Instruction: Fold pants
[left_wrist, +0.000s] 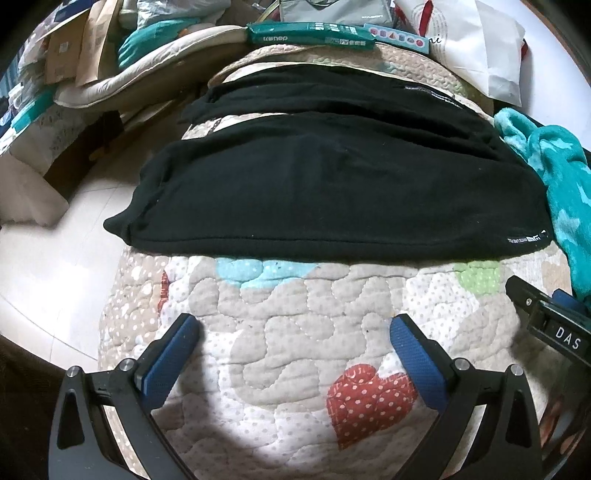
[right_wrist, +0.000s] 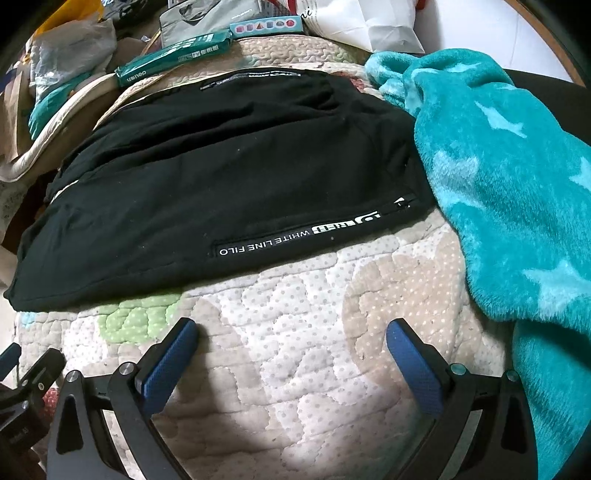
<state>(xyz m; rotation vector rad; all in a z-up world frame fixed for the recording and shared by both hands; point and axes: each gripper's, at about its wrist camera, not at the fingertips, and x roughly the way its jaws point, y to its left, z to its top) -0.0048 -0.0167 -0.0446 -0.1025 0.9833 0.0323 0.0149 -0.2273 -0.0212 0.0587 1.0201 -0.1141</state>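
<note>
Two sets of tongs hang over a quilted bed cover (left_wrist: 303, 332) printed with dots, hearts and pale patches, which fills the near part of both views. Black pants (left_wrist: 332, 177) lie spread flat across the cover's middle and far part, the legs running toward the left edge, where they hang slightly over it, and the waist end lying to the right. White lettering (right_wrist: 266, 242) runs along a pocket near the pants' near right edge. A teal fleece blanket (right_wrist: 517, 184) with lighter star shapes is bunched at the right, touching the pants' right end. Beyond the far edge sit a green packet (left_wrist: 310, 35), a white paper bag (left_wrist: 476, 48) and other clutter. The left tongs (left_wrist: 295, 332) are spread wide, holding nothing, over bare quilt near the pants' near edge. The right tongs (right_wrist: 291, 332) are likewise spread and empty, just right of the left tongs.
</note>
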